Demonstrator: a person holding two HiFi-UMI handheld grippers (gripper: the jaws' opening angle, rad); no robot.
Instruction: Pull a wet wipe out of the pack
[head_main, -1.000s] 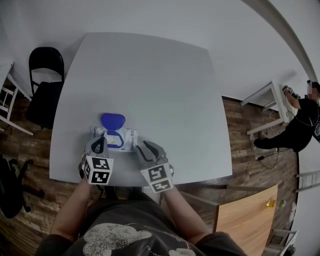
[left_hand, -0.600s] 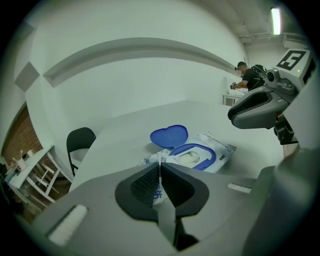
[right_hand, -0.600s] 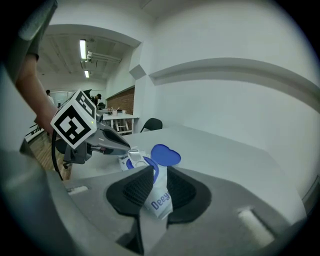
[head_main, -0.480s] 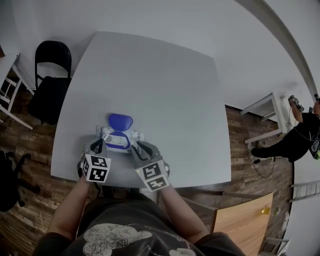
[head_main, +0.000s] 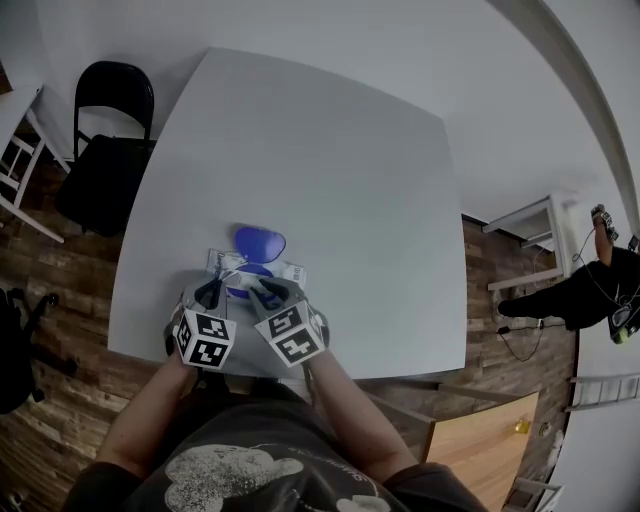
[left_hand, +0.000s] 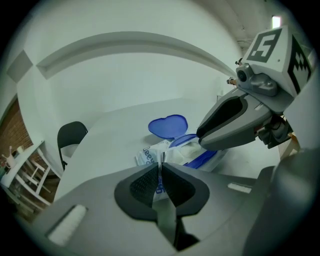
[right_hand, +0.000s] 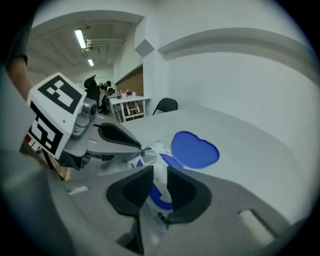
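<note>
A white wet-wipe pack (head_main: 289, 272) lies near the front edge of the white table (head_main: 320, 150), its blue lid (head_main: 260, 241) flipped open. My left gripper (head_main: 214, 292) is shut on the pack's crinkled left end (left_hand: 150, 155), whose thin edge stands between its jaws (left_hand: 161, 167), which have just been opening slightly. My right gripper (head_main: 263, 290) hovers over the pack's opening, where a white wipe (left_hand: 186, 148) shows inside the blue rim. Its jaws (right_hand: 159, 172) have narrowed to a small gap and stand open, and the wipe shows through that gap.
A black folding chair (head_main: 105, 150) stands beside the table's left side. A white side table (head_main: 525, 215) and a person in black (head_main: 600, 280) are on the wooden floor at the right. The table's front edge lies just behind both grippers.
My right gripper has swung left from beside the pack to over its opening, close to the left gripper. The left gripper has dropped slightly and stays at the pack's end.
</note>
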